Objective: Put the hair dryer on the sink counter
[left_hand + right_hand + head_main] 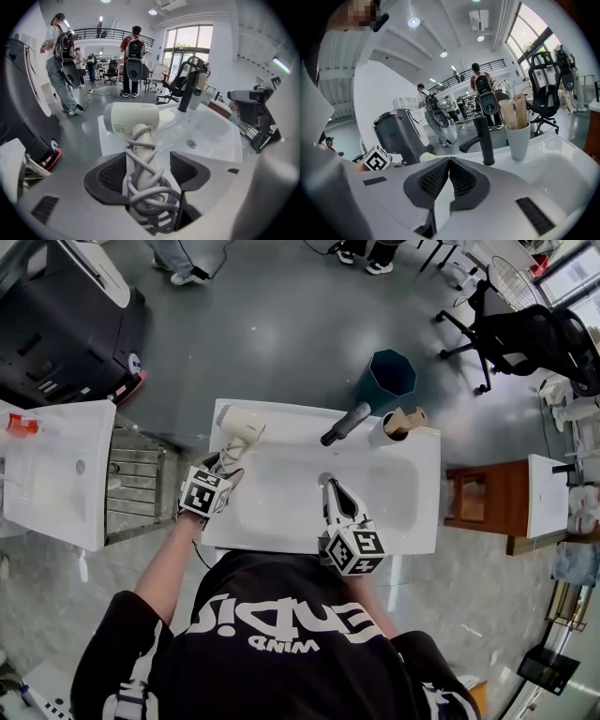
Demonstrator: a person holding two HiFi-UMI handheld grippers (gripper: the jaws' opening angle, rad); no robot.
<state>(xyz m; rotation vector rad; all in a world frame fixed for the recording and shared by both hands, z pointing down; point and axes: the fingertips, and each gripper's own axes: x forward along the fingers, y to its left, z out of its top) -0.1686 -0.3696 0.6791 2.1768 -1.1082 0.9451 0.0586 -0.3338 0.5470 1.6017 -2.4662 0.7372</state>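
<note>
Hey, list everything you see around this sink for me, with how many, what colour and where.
hair dryer: one, cream, cord wound round handle, on sink counter's far left corner
sink counter: one, white, centre
faucet: one, black, counter's back edge
cup: one, white, right of faucet
wooden sticks: several, tan, in cup
bin: one, teal, floor behind counter
office chair: one, black, far right
left gripper: one, grey, open, jaws either side of dryer handle
right gripper: one, grey, shut, empty, over counter
</note>
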